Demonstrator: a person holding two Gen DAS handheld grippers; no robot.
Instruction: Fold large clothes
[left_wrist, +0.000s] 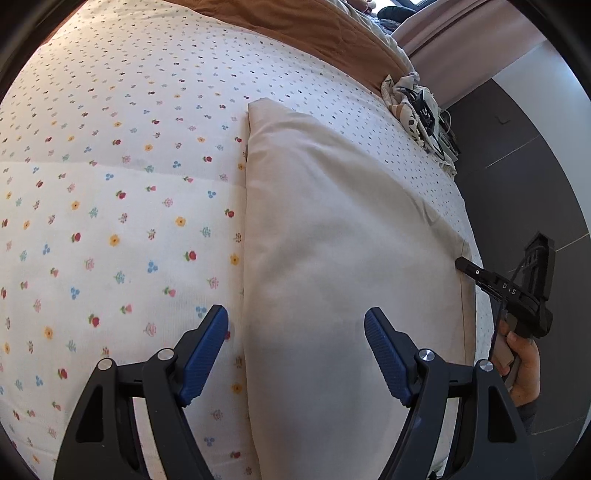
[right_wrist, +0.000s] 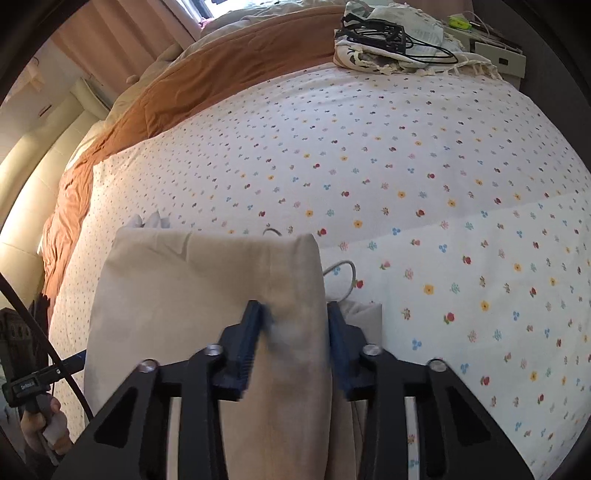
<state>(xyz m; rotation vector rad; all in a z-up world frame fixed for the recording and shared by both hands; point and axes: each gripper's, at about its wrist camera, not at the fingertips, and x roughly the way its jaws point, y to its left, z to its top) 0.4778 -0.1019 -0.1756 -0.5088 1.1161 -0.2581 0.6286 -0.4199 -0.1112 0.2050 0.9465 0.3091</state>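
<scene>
A beige garment (left_wrist: 332, 240) lies folded into a long strip on the flowered bed sheet (left_wrist: 110, 184). My left gripper (left_wrist: 295, 314) hangs open just above the garment's near left edge, with nothing between its blue pads (left_wrist: 207, 350). My right gripper (right_wrist: 293, 310) has a raised fold of the beige garment (right_wrist: 207, 295) filling the gap between its blurred fingers. From the left wrist view, the right gripper (left_wrist: 461, 264) sits at the garment's right edge, held by a hand (left_wrist: 521, 365).
An orange blanket (right_wrist: 192, 85) is bunched at the far side of the bed. A patterned cloth with black cables (right_wrist: 391, 40) lies at the bed's corner beside a bedside table (right_wrist: 498, 55). A white cable (right_wrist: 343, 273) lies next to the garment. Dark floor (left_wrist: 517, 177) borders the bed.
</scene>
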